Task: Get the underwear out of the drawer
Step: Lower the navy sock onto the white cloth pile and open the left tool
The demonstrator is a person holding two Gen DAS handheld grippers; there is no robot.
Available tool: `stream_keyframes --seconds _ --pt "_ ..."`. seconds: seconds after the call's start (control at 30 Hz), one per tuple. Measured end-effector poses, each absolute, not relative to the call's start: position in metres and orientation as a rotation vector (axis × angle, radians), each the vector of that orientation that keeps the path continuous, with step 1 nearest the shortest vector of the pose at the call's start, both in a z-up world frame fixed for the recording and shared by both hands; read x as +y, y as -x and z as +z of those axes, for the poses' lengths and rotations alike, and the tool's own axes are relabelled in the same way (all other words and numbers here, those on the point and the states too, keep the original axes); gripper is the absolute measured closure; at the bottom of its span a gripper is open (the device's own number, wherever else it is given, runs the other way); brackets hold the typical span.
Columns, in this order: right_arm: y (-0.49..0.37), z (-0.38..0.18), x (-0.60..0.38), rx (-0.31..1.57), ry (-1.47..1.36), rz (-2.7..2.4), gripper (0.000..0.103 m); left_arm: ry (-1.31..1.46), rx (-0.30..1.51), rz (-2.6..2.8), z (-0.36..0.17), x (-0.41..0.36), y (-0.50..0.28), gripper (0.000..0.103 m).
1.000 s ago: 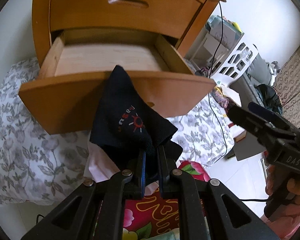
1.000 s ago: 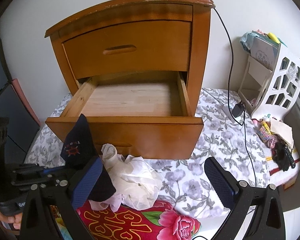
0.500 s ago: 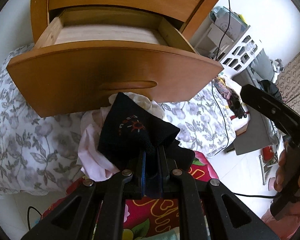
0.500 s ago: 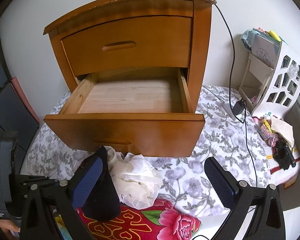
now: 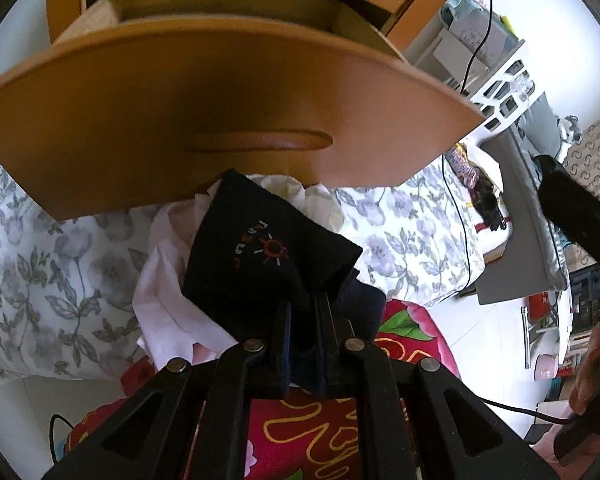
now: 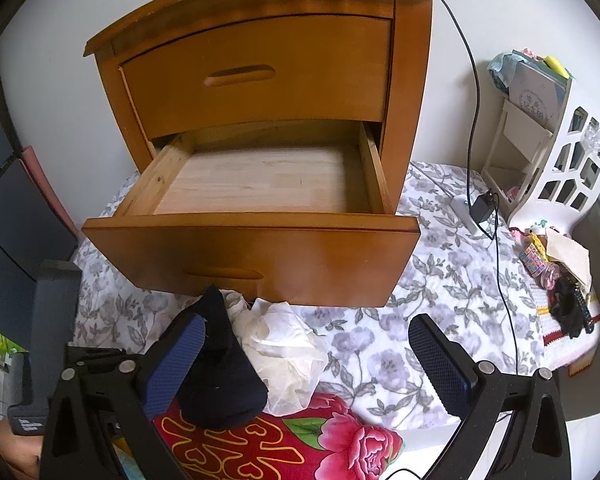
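Note:
My left gripper (image 5: 304, 316) is shut on dark navy underwear (image 5: 268, 256) with a small orange sun logo, held low in front of the drawer front (image 5: 228, 92). The same dark underwear (image 6: 220, 372) rests against a pile of pale white and pink garments (image 6: 284, 344) on the floral bedding. The lower drawer (image 6: 260, 184) of the wooden nightstand stands pulled out, its light wood floor bare. My right gripper (image 6: 308, 364) is open above the bedding, with nothing between its blue-padded fingers (image 6: 440, 360).
A red floral blanket (image 6: 292, 436) lies at the near edge. The closed upper drawer (image 6: 252, 72) sits above. A black cable (image 6: 480, 128) runs down to a charger, and a white shelf rack (image 6: 560, 152) with small items stands at the right.
My left gripper has lowered the dark underwear from the drawer's rim down onto the pile of pale garments. The right gripper has stayed open and tilted slightly downward.

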State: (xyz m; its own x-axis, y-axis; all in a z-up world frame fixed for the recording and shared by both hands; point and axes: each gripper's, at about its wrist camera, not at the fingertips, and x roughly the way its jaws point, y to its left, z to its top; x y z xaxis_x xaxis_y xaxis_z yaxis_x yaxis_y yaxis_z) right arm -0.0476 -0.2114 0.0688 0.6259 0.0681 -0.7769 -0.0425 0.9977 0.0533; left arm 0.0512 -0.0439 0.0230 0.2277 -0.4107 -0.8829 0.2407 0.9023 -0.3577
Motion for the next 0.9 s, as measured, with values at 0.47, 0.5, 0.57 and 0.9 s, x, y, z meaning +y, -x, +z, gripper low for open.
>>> stream_keyframes --seconds 0.47,0.5,0.57,0.9 --pt "0.042 0.061 -0.211 0.916 -0.028 0.067 0.0 0.147 1.253 -0.445 0.038 -0.034 -0.049 0.071" --pt "0.042 0.061 -0.211 0.916 -0.028 0.066 0.0 0.144 1.249 -0.446 0.04 -0.033 -0.049 0.069" --pt "0.042 0.061 -0.21 0.916 -0.026 0.065 0.0 0.138 1.236 -0.448 0.046 -0.031 -0.047 0.065" --pt "0.045 0.07 -0.21 0.892 -0.023 0.057 0.0 0.123 1.093 -0.38 0.096 -0.006 -0.05 0.051"
